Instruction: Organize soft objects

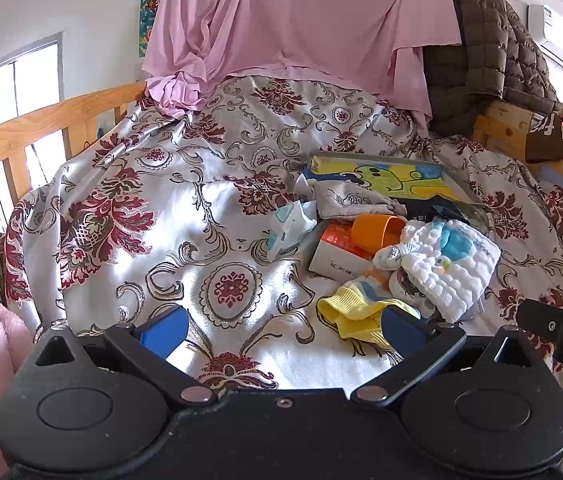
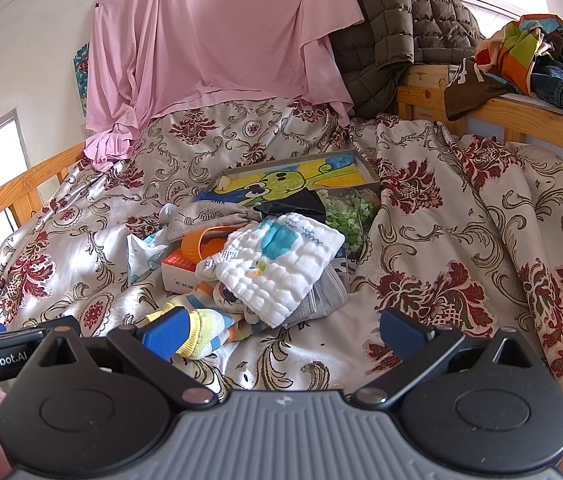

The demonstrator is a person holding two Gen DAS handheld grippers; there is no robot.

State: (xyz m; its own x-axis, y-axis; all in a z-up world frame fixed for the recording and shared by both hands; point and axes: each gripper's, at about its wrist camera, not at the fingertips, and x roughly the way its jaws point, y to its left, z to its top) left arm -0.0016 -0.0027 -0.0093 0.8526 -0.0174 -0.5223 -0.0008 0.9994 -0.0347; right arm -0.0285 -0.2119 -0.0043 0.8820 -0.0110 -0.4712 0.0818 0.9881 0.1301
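We see the right gripper (image 2: 283,330) held wide apart above the floral bedspread (image 2: 441,240). Its left finger sits just beside a yellow striped sock (image 2: 201,330). A white quilted cloth (image 2: 281,268) tops the pile, orange cup (image 2: 201,246) behind.

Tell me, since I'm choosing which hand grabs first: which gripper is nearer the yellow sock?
It's close, but probably the left. The left gripper has its right finger over the yellow sock; the right gripper has its left finger at the sock's cuff. Both are open.
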